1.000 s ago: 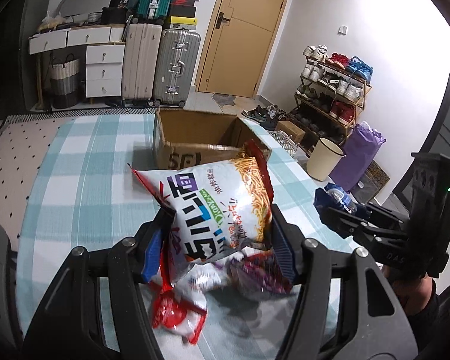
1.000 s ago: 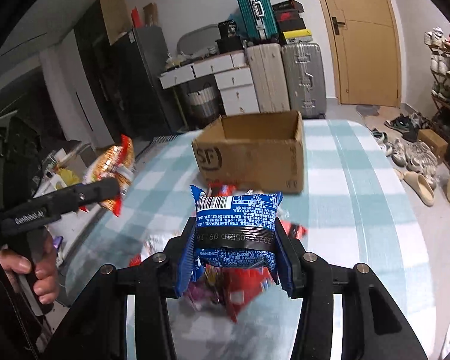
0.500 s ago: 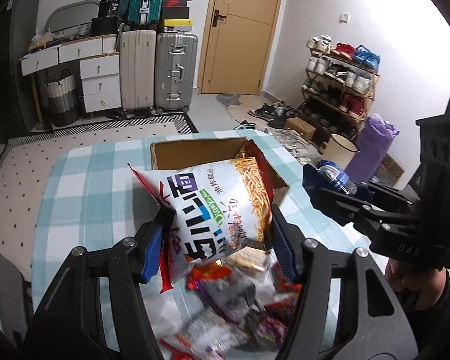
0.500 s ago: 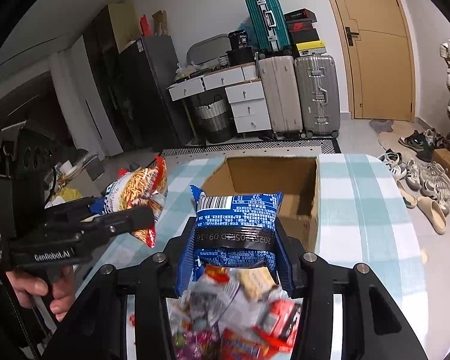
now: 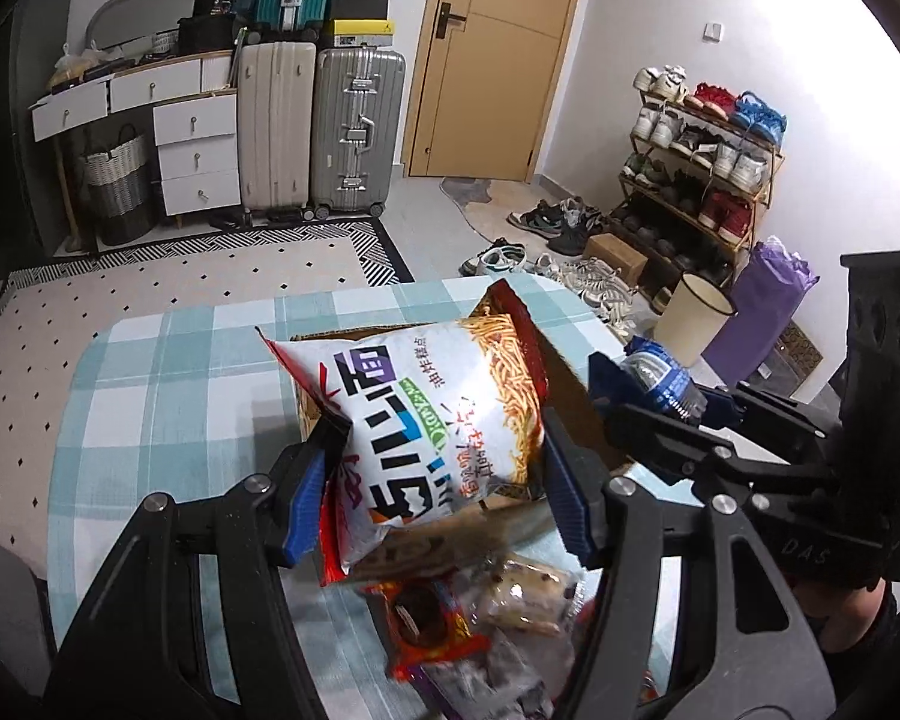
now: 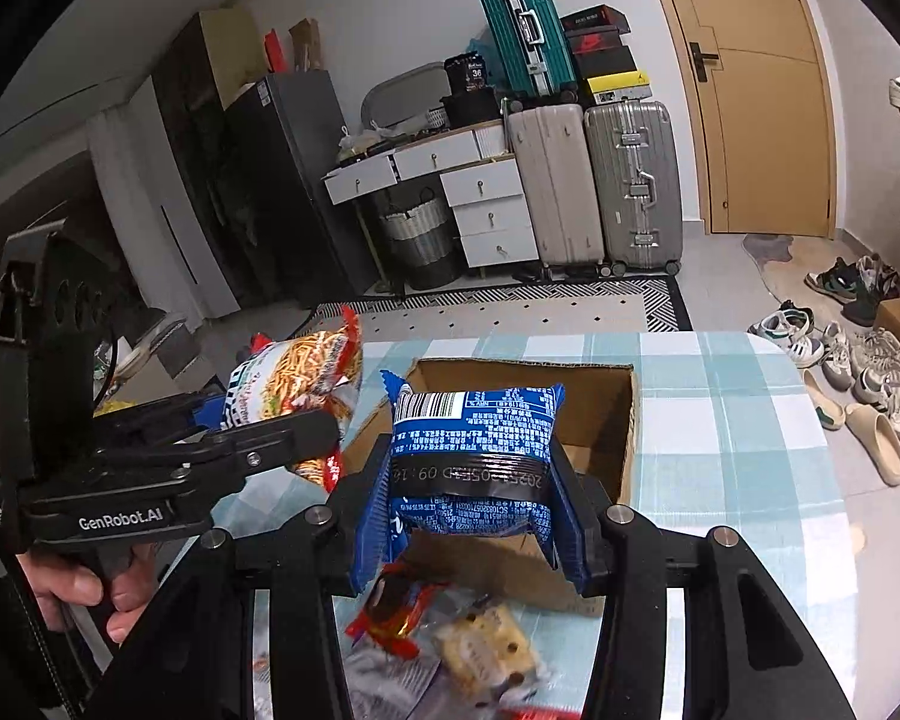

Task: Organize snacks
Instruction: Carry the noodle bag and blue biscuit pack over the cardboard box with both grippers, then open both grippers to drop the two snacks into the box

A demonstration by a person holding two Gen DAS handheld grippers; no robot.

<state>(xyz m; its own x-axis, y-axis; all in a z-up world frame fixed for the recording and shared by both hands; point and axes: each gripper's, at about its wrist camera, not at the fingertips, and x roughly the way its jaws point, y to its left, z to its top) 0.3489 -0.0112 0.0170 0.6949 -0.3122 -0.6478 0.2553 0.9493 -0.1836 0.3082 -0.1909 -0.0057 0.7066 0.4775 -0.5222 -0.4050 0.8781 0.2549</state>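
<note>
Left gripper: our left gripper (image 5: 435, 480) is pinching the noodle snack bag (image 5: 426, 420) by its two sides; the bag stands almost upright between the blue pads.
Right gripper: our right gripper (image 6: 471, 498) is pinching the blue packet (image 6: 474, 456) across its middle, with the barcode end up.
Box: the cardboard box (image 6: 624, 420) stands open on the checked desk (image 6: 738, 420), near the far edge.
Key relation: the box opening lies just ahead of and below both packs. The blue packet hangs about over the near wall of the box. The noodle snack bag is beside the left wall in the right wrist view, so we judge the right hand is nearer to the opening.
Long axis: the noodle snack bag is long from bottom to top; we think it must go in with its lower end first.
Loose snacks: more small packets (image 6: 480, 642) lie on the desk in front of the box, towards the near edge.
Look: the noodle snack bag is white and red, puffy; the blue packet is crinkled and squeezed in the middle.
</note>
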